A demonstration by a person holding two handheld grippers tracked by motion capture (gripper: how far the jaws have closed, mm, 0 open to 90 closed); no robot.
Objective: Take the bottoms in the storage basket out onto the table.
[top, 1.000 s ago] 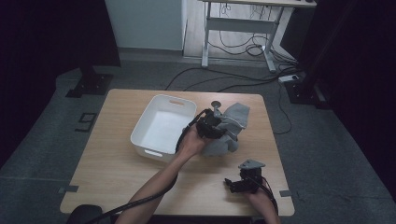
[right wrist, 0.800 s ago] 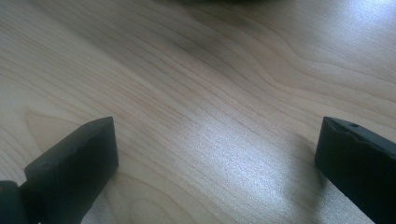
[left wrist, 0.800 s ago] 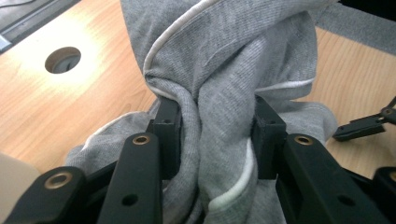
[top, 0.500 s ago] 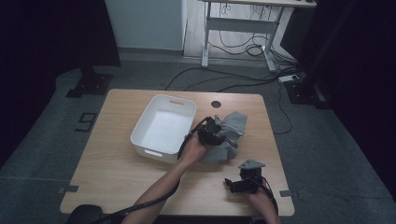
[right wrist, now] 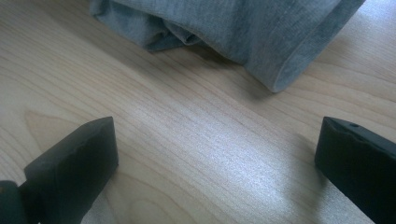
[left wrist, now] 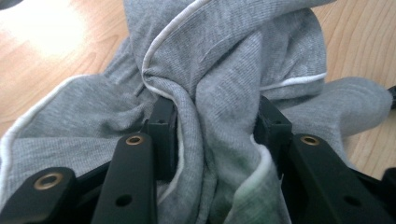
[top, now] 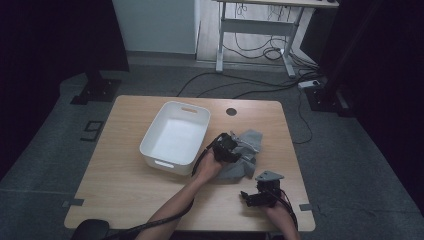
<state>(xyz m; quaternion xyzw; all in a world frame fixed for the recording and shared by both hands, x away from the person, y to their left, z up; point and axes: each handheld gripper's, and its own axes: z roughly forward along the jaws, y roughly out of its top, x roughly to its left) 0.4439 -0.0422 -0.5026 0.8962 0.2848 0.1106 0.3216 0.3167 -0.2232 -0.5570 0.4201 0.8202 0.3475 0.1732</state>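
Note:
A crumpled grey garment (top: 248, 150) with white piping lies on the wooden table (top: 125, 190), right of the white bin (top: 150, 150). My left gripper (top: 231, 150) points down into it. In the left gripper view a thick fold of the garment (left wrist: 224, 46) is bunched between the jaws of the left gripper (left wrist: 215, 126) and touches both pads; the jaws have just been opening a little. My right gripper (top: 247, 197) rests near the table's front edge. In its own view the right gripper (right wrist: 217, 154) stands open over bare wood, with the garment's hem (right wrist: 243, 28) ahead of it.
The white bin has nothing in it and sits at the table's middle. A round cable hole (top: 231, 111) marks the far edge. Beyond the table are a desk frame (top: 255, 30) and floor cables (top: 240, 87).
The left hand has come down with the garment, from held above the table to lying on it beside the bin. The right gripper has stayed where it was.

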